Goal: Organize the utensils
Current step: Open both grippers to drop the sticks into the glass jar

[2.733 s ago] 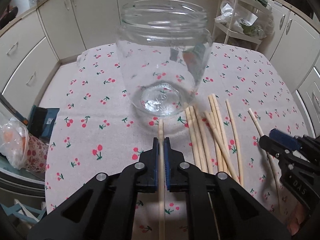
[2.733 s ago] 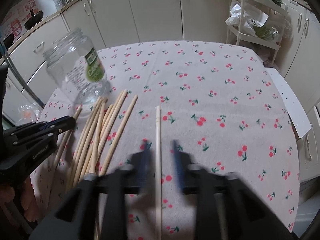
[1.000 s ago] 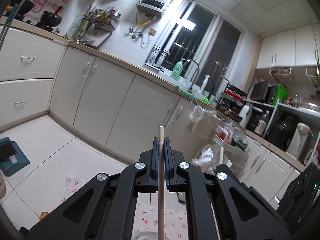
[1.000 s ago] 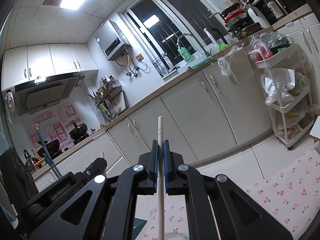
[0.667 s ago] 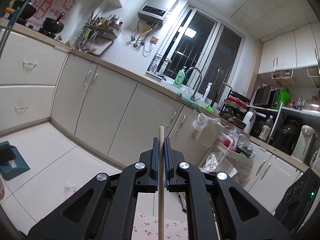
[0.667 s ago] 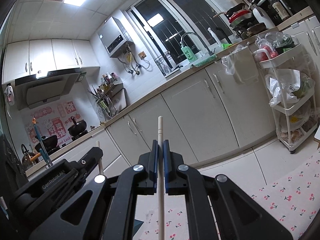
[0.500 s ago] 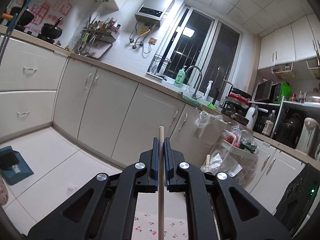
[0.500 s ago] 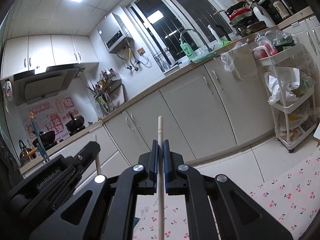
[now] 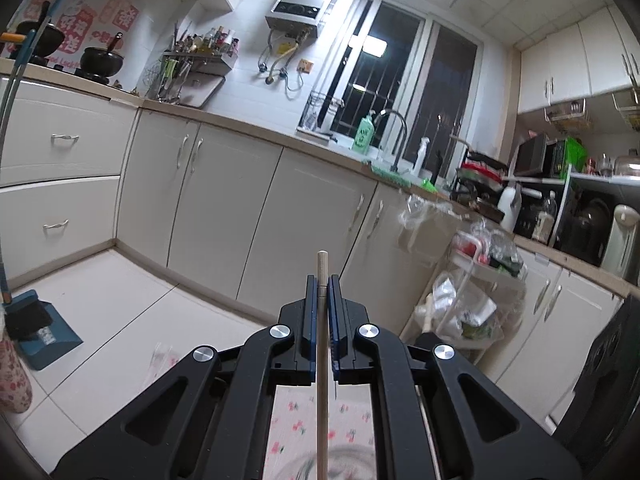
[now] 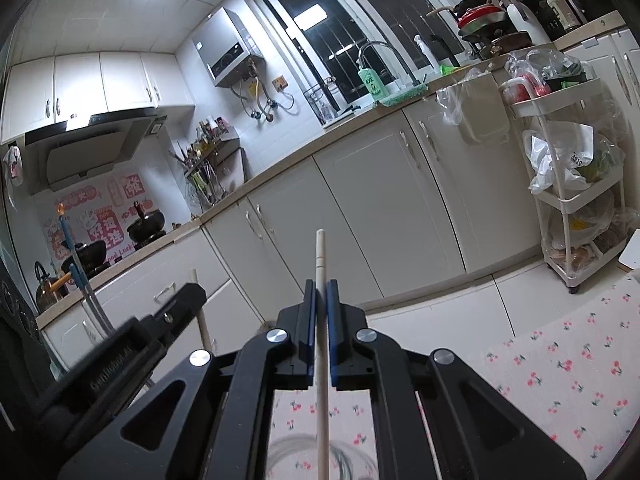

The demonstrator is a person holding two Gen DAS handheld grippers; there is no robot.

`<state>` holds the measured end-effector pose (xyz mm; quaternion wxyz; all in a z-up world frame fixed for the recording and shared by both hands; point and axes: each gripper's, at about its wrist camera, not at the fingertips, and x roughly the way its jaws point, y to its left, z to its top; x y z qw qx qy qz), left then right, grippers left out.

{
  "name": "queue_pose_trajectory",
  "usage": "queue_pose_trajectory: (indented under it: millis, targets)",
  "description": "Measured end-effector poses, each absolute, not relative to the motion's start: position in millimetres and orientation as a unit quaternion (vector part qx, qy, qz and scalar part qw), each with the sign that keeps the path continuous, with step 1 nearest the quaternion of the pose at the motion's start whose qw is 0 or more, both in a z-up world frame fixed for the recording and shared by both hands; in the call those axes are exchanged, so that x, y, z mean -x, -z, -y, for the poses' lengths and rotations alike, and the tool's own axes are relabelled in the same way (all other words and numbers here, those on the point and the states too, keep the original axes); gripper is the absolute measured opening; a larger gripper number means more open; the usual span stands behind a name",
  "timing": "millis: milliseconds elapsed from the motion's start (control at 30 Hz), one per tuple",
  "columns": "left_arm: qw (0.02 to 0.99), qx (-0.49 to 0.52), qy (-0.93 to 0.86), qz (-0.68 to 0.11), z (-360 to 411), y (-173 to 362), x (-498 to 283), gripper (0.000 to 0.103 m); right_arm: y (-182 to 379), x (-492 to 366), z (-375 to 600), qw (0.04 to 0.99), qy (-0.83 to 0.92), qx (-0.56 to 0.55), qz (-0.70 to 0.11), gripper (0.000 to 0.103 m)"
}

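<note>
A chopstick [image 9: 322, 276] is pinched between the blue pads of the left gripper [image 9: 322, 286], its blunt end standing up past the fingertips and its shaft running down toward the blurred jar rim [image 9: 340, 454] at the bottom edge. A second chopstick [image 10: 320, 256] is clamped the same way in the right gripper [image 10: 320, 290], above the jar [image 10: 288, 452] seen there too. Both are held over the cherry-print cloth [image 10: 568, 376]. In the right view the left gripper [image 10: 176, 312] is seen just beside, with its stick upright. Cabinets [image 9: 224, 208], a sink tap [image 9: 394, 136] and a cart [image 10: 568, 184] lie beyond.
</note>
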<state>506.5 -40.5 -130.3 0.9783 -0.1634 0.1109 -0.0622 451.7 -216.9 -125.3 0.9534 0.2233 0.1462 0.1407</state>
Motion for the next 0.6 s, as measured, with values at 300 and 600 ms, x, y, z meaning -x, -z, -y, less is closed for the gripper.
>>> queue_pose_trajectory:
  millis: [300,600]
  targets:
    - [0.978,0.122,0.079,-0.150,38,128,-456,0.008,122,-400,217,0.955,-0.140,-0.181,-0.189,0.016]
    - [0.964,0.104,0.089,-0.227,21,137,-374,0.041,129,-318,255,0.944,-0.103,-0.152,-0.274,0.033]
